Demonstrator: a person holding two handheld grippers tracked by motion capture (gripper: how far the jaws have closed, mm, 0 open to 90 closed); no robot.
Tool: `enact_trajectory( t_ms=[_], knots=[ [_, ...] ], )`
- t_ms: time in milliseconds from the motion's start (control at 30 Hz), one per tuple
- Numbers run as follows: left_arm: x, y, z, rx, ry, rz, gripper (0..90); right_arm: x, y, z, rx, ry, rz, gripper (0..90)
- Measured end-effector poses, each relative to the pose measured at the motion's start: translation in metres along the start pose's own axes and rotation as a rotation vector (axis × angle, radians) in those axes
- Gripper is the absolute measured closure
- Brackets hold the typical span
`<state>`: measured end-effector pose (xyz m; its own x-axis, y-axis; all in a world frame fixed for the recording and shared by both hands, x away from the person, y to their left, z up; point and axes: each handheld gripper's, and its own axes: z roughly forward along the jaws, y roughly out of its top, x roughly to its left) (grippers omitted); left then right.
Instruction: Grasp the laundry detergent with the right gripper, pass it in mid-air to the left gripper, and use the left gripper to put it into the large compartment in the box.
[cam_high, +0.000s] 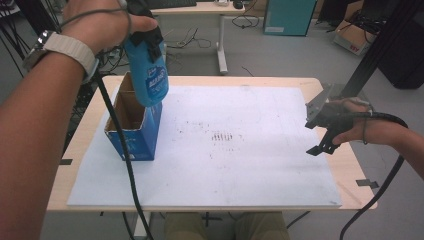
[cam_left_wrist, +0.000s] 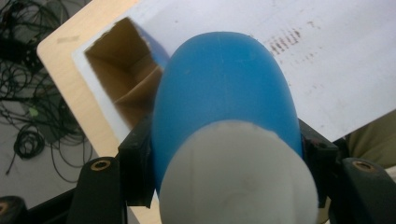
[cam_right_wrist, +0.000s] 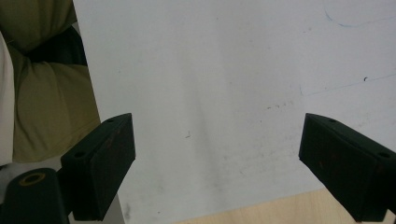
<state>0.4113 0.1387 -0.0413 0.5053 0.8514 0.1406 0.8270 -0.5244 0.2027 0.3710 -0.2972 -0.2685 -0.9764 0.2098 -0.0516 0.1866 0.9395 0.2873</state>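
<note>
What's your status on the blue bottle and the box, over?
Left gripper shut on blue bottle, held over open blue box. Right gripper open, empty, over white board. Nothing in the way.

We are seeing a blue bottle (cam_high: 148, 75) with white cap (cam_left_wrist: 238, 177), blue carton (cam_high: 134, 131) with brown inside, black gripper jaws, white board (cam_high: 240, 150) showing dark speckles, pale wood table (cam_high: 345, 170).

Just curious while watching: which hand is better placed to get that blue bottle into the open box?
Left, likely. Its tongs already grip the blue bottle right above the open box; the right tongs hang open and empty across the table.
</note>
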Motion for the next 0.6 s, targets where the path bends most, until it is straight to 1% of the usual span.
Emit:
enact_trajectory(
  t_ms=[100, 133, 167, 200, 233, 267, 333, 367, 433, 533, 600],
  knots=[
    [0.010, -0.003, 0.001, 0.014, 0.016, -0.047, 37.5, 0.000, 0.000, 0.001, 0.013, -0.008, 0.010, 10.7],
    [0.014, -0.003, 0.002, 0.019, 0.022, -0.055, 37.5, 0.000, 0.000, 0.001, 0.013, -0.010, 0.009, 10.7],
    [0.019, -0.005, 0.003, 0.016, 0.025, -0.078, 37.5, -0.001, 0.000, 0.001, 0.010, -0.008, 0.009, 10.8],
    [0.020, -0.005, 0.004, 0.011, 0.024, -0.098, 37.5, -0.001, 0.000, 0.002, 0.004, -0.010, 0.008, 10.8],
    [0.024, -0.006, 0.006, 0.013, 0.028, -0.107, 37.5, -0.001, 0.000, 0.002, 0.002, -0.010, 0.003, 10.8],
    [0.027, -0.007, 0.007, 0.007, 0.031, -0.120, 37.5, -0.001, -0.001, 0.002, 0.004, -0.012, 0.009, 10.8],
    [0.032, -0.009, 0.009, 0.012, 0.033, -0.138, 37.5, -0.001, -0.002, 0.003, 0.005, -0.010, 0.010, 10.8],
    [0.033, -0.010, 0.011, 0.008, 0.032, -0.162, 37.5, -0.001, -0.003, 0.003, 0.006, -0.011, 0.012, 10.8],
    [0.038, -0.011, 0.012, 0.009, 0.035, -0.177, 37.5, -0.001, -0.004, 0.004, 0.014, -0.011, 0.018, 10.8],
    [0.043, -0.013, 0.015, 0.004, 0.044, -0.208, 37.5, -0.002, -0.006, 0.005, 0.011, -0.008, 0.025, 10.7],
    [0.045, -0.014, 0.017, 0.011, 0.049, -0.218, 37.5, -0.002, -0.007, 0.005, 0.009, -0.008, 0.032, 10.7]
  ],
)
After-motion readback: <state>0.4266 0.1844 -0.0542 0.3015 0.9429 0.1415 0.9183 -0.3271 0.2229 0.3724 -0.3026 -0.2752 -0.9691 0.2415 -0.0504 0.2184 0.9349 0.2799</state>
